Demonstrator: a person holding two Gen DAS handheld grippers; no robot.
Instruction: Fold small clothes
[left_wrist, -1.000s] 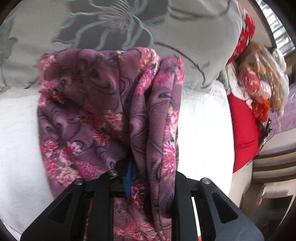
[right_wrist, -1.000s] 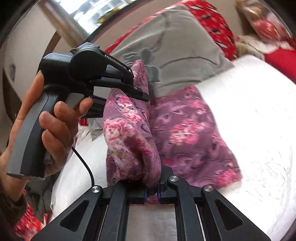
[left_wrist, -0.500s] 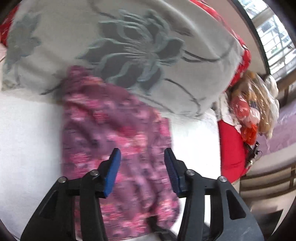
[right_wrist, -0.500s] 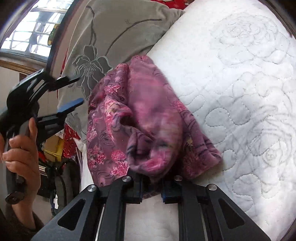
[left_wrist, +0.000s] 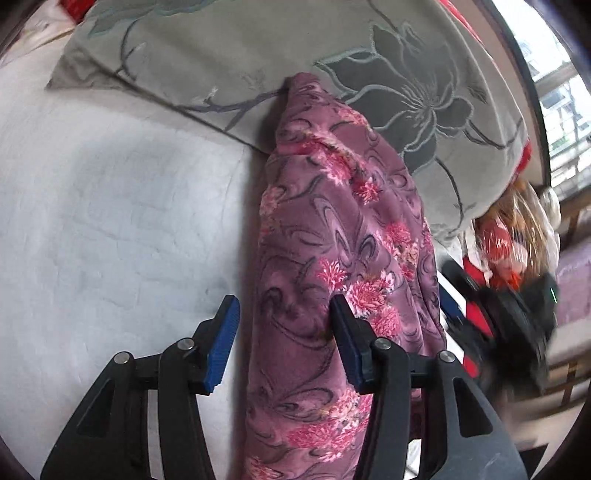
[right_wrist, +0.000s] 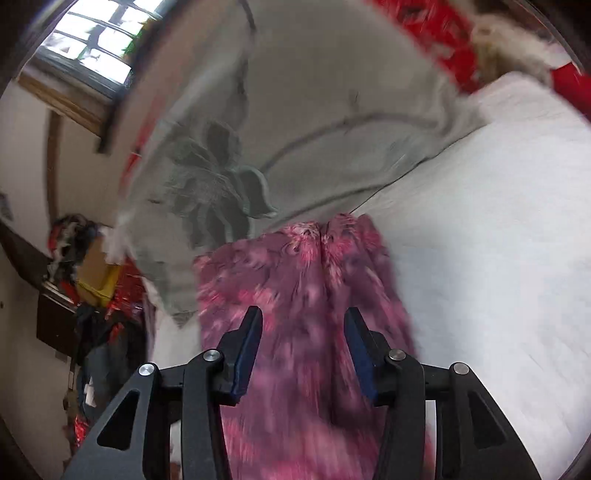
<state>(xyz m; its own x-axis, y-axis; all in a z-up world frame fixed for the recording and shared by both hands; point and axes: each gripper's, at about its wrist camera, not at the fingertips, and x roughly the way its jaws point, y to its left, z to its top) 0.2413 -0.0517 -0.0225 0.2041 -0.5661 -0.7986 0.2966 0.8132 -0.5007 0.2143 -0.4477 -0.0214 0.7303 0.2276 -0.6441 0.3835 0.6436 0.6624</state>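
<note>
letting go: left gripper (left_wrist: 282, 325) and right gripper (right_wrist: 303, 345) both spread wide now, empty, floral garment (left_wrist: 343, 258) dropped folded on white bed (left_wrist: 110, 221)

Left tongs (left_wrist: 284, 328) jaws spread apart; right tongs (right_wrist: 302, 341) likewise, gripping nothing.

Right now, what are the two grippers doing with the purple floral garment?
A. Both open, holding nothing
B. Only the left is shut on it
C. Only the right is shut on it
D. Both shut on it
A: the left gripper and the right gripper both show a wide gap between their blue pads, and the purple floral garment lies loose on the white bedcover.
</note>
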